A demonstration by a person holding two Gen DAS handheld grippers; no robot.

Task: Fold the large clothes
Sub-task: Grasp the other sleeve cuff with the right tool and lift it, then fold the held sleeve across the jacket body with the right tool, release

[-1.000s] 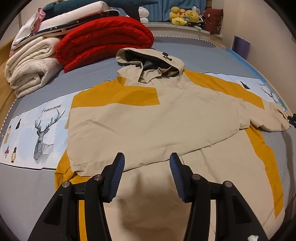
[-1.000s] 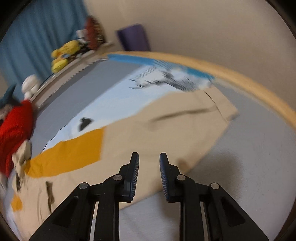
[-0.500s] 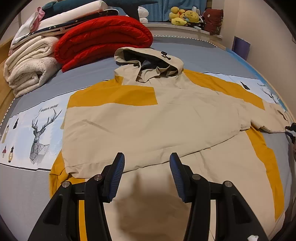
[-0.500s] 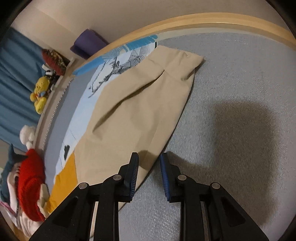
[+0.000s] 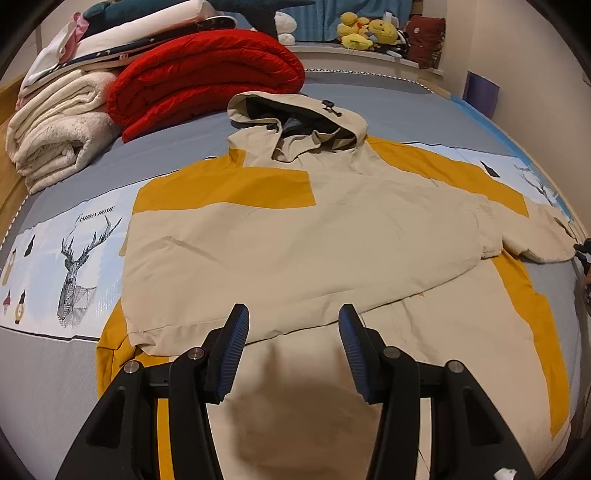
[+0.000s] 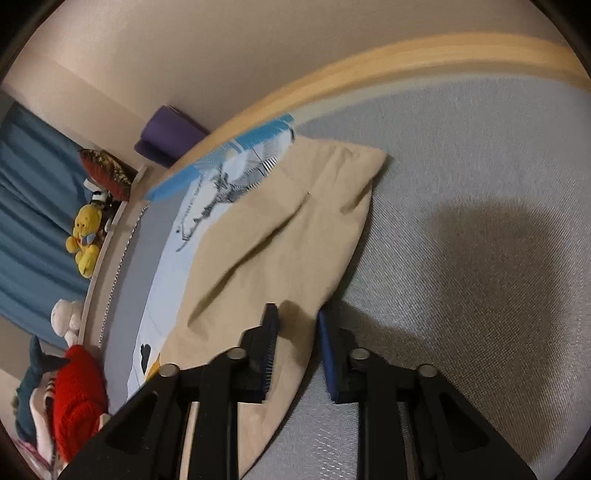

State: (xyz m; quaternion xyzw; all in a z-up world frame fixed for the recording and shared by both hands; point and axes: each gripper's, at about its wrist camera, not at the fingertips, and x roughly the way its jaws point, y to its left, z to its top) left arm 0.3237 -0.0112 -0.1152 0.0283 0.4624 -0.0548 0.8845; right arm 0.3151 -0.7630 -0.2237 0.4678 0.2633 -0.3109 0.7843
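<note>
A beige and mustard hooded jacket [image 5: 295,243] lies flat on the grey bed, hood toward the far side. One sleeve is folded across its body; the other sleeve [image 6: 280,243] stretches to the bed's right edge. My left gripper [image 5: 293,325] is open and empty, hovering over the jacket's lower part. My right gripper [image 6: 297,325] is narrowly open, its jaws either side of the lower edge of that outstretched sleeve, near the cuff end. The right gripper also shows in the left wrist view [image 5: 583,254] at the far right edge.
A red quilt [image 5: 207,81] and folded white blankets [image 5: 55,129] are stacked at the far left. Plush toys [image 5: 365,31] line the headboard ledge. A deer-print strip [image 5: 74,254] crosses the bed. A wooden bed rail [image 6: 406,59] runs behind the sleeve.
My right gripper has swung down and in toward the sleeve's edge, and its jaws now straddle the fabric. The left gripper has drifted slightly; the jacket has not moved.
</note>
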